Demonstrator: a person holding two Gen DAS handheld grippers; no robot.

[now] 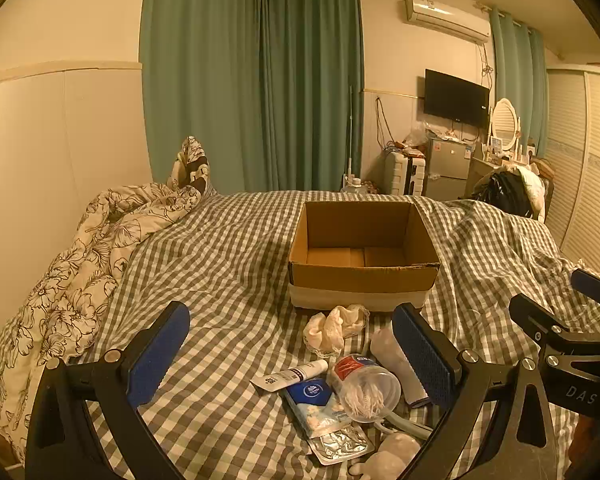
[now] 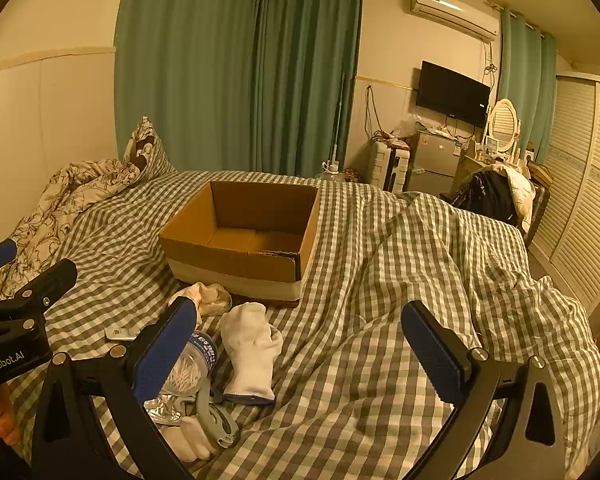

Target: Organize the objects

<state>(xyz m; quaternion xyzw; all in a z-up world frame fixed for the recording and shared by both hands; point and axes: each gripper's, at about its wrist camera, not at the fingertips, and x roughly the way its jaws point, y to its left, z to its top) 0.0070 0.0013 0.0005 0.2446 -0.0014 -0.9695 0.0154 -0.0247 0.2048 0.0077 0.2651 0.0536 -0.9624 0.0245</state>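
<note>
An open, empty cardboard box (image 1: 364,256) (image 2: 244,240) stands on the checked bedspread. In front of it lies a small pile: a crumpled cream cloth (image 1: 336,328) (image 2: 210,298), a white tube (image 1: 290,375), a blue packet (image 1: 316,400), a clear jar of cotton swabs (image 1: 366,388) (image 2: 190,368), a foil blister pack (image 1: 340,444), a white sock (image 2: 252,352) (image 1: 396,360) and a grey clip (image 2: 216,416). My left gripper (image 1: 296,356) is open above the pile, holding nothing. My right gripper (image 2: 300,352) is open and empty, to the right of the pile.
A floral duvet (image 1: 80,280) is bunched at the bed's left side. The bedspread (image 2: 420,272) is rumpled into folds on the right. Green curtains, a wall television, a small fridge and a louvred wardrobe stand beyond the bed.
</note>
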